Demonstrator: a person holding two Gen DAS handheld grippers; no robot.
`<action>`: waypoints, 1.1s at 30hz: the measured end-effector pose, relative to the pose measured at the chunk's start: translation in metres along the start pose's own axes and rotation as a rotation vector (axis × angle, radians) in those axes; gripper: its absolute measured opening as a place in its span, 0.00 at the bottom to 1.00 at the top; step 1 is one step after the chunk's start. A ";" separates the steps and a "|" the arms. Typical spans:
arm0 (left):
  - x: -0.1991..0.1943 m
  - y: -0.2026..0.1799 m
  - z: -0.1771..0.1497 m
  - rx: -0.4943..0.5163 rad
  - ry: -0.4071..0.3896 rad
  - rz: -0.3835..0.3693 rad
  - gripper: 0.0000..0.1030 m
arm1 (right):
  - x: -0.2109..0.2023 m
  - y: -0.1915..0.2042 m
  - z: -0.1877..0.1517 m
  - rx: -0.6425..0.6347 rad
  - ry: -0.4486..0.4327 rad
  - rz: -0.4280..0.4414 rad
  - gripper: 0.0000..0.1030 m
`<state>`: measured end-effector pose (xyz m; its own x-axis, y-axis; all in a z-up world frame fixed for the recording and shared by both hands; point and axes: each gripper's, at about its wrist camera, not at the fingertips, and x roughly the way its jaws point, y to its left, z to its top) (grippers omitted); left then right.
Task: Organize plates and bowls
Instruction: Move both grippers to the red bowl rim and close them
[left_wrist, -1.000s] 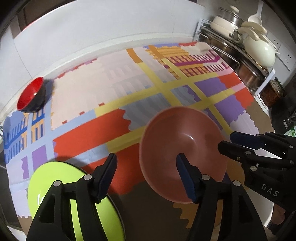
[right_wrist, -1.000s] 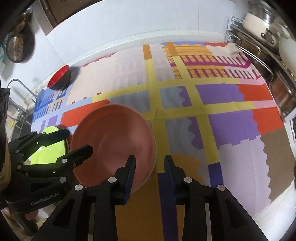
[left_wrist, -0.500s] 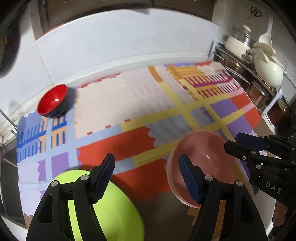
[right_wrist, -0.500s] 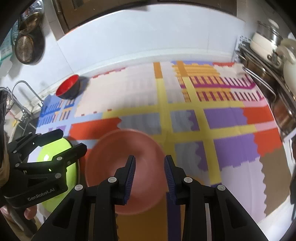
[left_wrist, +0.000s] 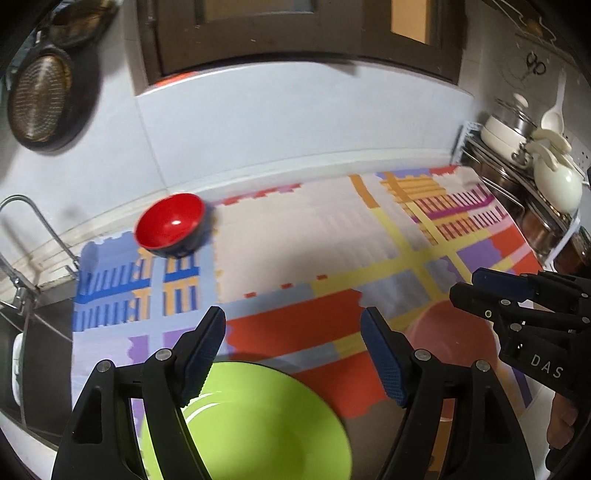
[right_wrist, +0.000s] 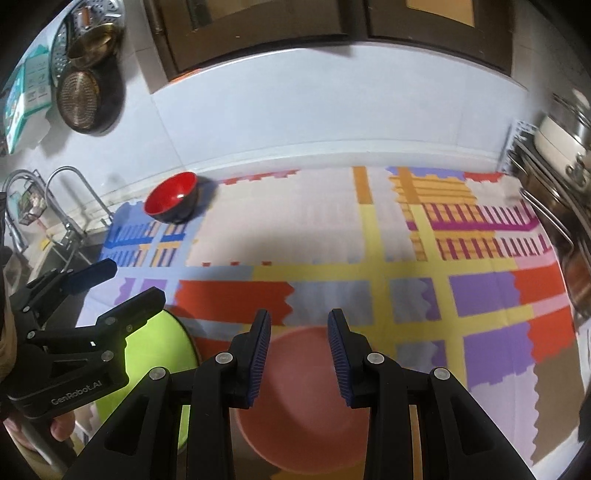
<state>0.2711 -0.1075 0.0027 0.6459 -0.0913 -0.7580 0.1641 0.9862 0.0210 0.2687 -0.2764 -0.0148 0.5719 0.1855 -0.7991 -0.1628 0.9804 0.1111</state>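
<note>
A salmon-pink bowl (right_wrist: 306, 406) lies on the patterned mat, low in the right wrist view and below my right gripper (right_wrist: 299, 332), whose jaws stand a little apart with nothing between them. The left wrist view shows the bowl (left_wrist: 454, 339) partly hidden behind a finger and the right gripper (left_wrist: 469, 284). A lime-green plate (left_wrist: 251, 421) lies under my left gripper (left_wrist: 293, 339), whose jaws are opening and hold nothing. The plate (right_wrist: 159, 350) sits behind the left gripper (right_wrist: 133, 282). A red bowl (left_wrist: 170, 225) (right_wrist: 171, 203) stands far left near the wall.
The colourful mat (left_wrist: 332, 236) covers the counter. A rack of pots and a white kettle (left_wrist: 554, 181) lines the right side. A sink tap (right_wrist: 70, 199) is at the left edge. A round strainer (left_wrist: 40, 99) hangs on the white wall.
Both grippers have risen and drawn back, so the pink bowl and green plate sit lower in view and the wall shows. The left jaws have widened; the right gap is unchanged.
</note>
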 end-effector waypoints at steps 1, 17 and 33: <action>-0.001 0.003 0.000 -0.006 -0.004 0.005 0.73 | 0.000 0.005 0.002 -0.009 -0.006 0.008 0.32; -0.017 0.086 0.016 -0.119 -0.065 0.145 0.73 | 0.013 0.074 0.046 -0.100 -0.069 0.085 0.32; 0.009 0.165 0.037 -0.154 -0.035 0.217 0.73 | 0.064 0.143 0.108 -0.202 -0.056 0.156 0.32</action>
<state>0.3315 0.0490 0.0230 0.6797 0.1228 -0.7231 -0.0950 0.9923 0.0792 0.3688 -0.1173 0.0139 0.5697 0.3426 -0.7471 -0.4064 0.9075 0.1063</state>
